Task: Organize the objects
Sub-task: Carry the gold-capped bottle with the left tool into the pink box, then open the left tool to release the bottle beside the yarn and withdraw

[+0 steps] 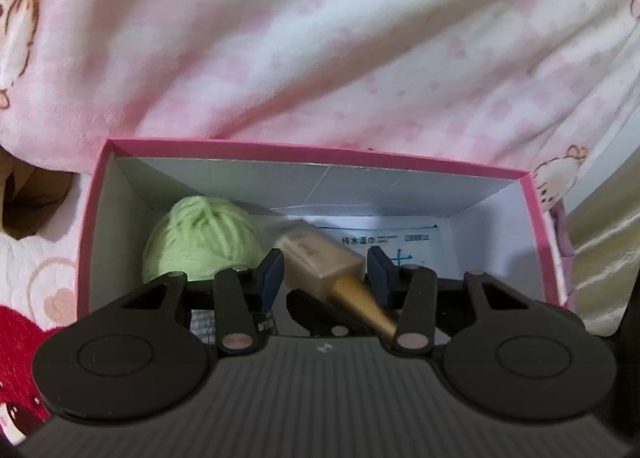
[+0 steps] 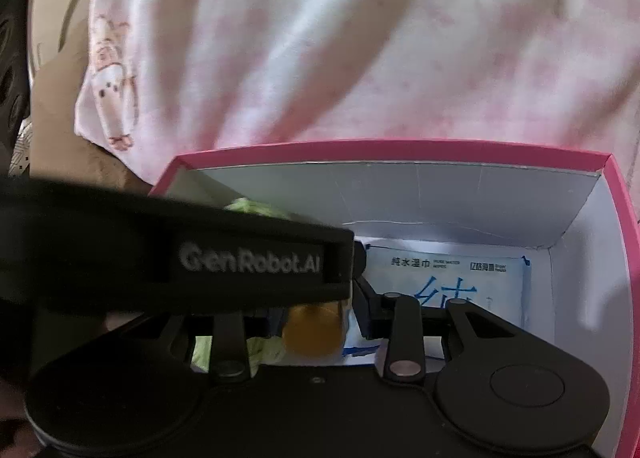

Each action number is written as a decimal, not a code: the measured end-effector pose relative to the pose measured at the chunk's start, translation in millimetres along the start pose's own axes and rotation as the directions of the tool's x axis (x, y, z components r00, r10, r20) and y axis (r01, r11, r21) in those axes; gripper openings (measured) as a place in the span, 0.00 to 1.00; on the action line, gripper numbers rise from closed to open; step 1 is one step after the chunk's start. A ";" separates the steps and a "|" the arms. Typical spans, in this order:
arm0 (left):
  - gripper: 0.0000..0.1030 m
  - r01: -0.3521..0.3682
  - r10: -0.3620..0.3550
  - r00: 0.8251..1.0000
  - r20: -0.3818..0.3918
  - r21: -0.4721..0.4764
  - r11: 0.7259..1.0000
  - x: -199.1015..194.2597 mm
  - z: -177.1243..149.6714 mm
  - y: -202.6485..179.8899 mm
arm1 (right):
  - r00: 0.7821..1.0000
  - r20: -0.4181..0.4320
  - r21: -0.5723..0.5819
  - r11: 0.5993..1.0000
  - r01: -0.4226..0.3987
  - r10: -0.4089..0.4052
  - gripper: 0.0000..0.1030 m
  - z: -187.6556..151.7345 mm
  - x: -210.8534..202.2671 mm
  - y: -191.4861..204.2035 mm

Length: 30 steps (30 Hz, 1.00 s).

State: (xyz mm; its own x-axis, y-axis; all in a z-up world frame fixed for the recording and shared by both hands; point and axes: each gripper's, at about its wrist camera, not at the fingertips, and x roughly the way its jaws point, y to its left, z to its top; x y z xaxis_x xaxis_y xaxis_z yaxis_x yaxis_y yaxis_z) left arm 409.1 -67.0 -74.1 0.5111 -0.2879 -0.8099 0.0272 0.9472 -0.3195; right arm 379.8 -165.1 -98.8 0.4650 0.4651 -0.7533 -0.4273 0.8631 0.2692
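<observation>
A pink cardboard box [image 1: 308, 150] with white inner walls lies open on the bed. Inside are a green yarn ball [image 1: 200, 242], a beige bottle with a gold cap [image 1: 320, 262] and a white wet-wipe pack [image 1: 404, 246]. My left gripper [image 1: 325, 278] hangs over the box, its blue pads on either side of the bottle with a gap showing. In the right wrist view my right gripper [image 2: 316, 318] is over the same box [image 2: 400, 148]. The left gripper body [image 2: 180, 258] hides its left finger; the gold cap [image 2: 314, 332] and the wipe pack [image 2: 448, 282] show below.
A pink and white blanket with cartoon prints [image 1: 320, 38] rises behind the box and fills the background in both views [image 2: 360, 38]. A red patterned cloth [image 1: 20, 342] lies at the left. A cream fabric [image 1: 600, 258] is at the right.
</observation>
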 end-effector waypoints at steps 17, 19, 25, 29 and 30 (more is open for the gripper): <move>0.40 -0.003 0.006 0.998 0.068 -0.047 0.999 -20.5 -9.6 26.6 | 0.993 -0.110 -0.034 0.999 -0.034 0.030 0.42 2.5 8.0 15.0; 0.40 -0.005 0.007 0.997 0.079 -0.029 1.000 -25.4 -13.0 24.3 | 0.991 -0.134 -0.027 0.999 -0.035 0.031 0.43 8.2 6.3 10.1; 0.43 -0.032 0.031 0.995 0.099 0.015 0.999 -32.5 -19.9 18.5 | 0.990 -0.134 -0.022 0.999 -0.040 0.037 0.57 4.9 -4.1 6.7; 0.44 -0.006 0.006 0.996 0.092 -0.003 1.000 -41.9 -23.7 19.4 | 0.991 -0.126 -0.005 0.999 -0.035 0.034 0.57 3.6 -17.9 -0.9; 0.46 0.001 -0.001 0.996 0.090 -0.003 1.000 -46.9 -27.0 18.9 | 0.993 -0.112 -0.009 0.999 -0.040 0.039 0.57 2.7 -26.1 -2.7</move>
State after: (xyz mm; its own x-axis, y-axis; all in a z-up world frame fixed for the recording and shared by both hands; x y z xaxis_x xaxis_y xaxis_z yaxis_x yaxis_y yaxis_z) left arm 362.5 -39.4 -55.4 0.5863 -0.2749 -0.7620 0.0250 0.9463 -0.3222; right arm 370.9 -179.0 -78.3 0.3584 0.4736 -0.8045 -0.4525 0.8419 0.2940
